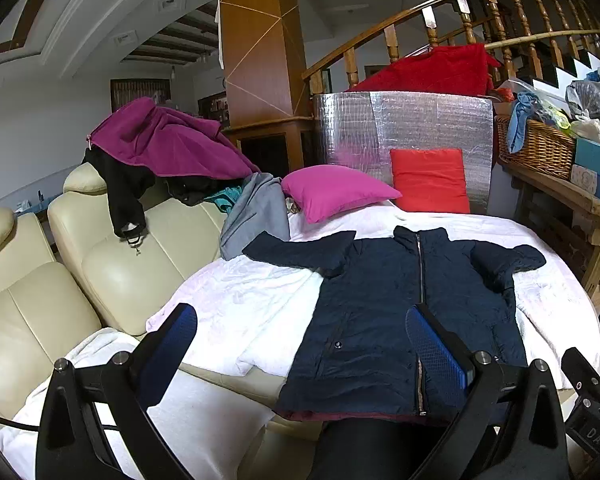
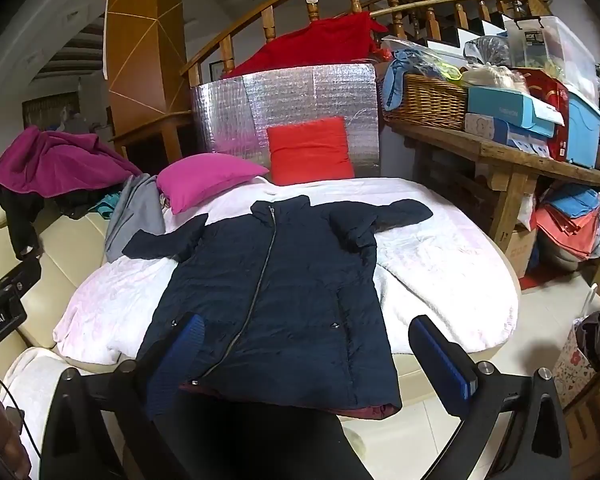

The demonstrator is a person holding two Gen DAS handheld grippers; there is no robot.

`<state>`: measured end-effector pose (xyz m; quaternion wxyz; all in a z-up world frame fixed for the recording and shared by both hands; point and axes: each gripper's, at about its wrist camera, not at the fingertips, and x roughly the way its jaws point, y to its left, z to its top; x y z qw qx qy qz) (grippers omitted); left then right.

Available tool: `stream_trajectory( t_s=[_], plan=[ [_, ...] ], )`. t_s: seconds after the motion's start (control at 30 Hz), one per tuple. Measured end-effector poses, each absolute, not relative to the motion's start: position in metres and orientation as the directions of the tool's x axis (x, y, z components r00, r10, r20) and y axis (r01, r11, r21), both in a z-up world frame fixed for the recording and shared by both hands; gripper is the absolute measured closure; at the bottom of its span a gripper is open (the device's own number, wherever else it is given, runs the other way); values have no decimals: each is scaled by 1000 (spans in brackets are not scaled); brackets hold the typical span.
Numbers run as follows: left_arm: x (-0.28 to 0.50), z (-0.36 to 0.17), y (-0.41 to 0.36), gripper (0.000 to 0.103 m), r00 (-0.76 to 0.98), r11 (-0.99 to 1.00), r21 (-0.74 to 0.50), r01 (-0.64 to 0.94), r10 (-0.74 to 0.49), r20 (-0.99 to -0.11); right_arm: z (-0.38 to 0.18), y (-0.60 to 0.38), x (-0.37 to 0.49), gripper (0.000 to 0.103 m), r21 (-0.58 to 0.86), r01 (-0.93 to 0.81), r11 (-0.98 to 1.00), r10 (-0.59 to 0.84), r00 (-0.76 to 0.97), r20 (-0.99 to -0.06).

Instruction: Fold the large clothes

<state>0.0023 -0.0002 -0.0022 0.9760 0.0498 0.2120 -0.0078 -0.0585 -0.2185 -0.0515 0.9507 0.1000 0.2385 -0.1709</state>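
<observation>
A dark navy quilted jacket (image 1: 396,312) lies flat and zipped, front up, on a white blanket (image 1: 236,300), sleeves spread to both sides; it also shows in the right wrist view (image 2: 284,296). My left gripper (image 1: 300,332) is open and empty, held above the jacket's near hem, left of its zip. My right gripper (image 2: 306,344) is open and empty, held above the hem on the jacket's right half. The white blanket (image 2: 440,264) covers a round surface.
A cream leather sofa (image 1: 112,264) stands at the left with purple, black and grey clothes (image 1: 172,148) draped over it. Pink (image 1: 332,190) and red (image 1: 430,180) cushions lie behind the jacket. A wooden table (image 2: 512,160) with a basket and boxes stands at the right.
</observation>
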Motion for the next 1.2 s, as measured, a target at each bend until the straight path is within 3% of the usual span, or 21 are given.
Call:
stream_trajectory(
  t_s=[0.93,1.2],
  plan=[
    [11,-11,-3,0,906,994,101,43,4,-424,-55,-222,-50,0,148,373,916,-276,853,-442],
    [20,-17,-9,0,894,993,106,42,10,-448,-59,-231,-42,0,130,386,913,-282,829,-483]
  ],
)
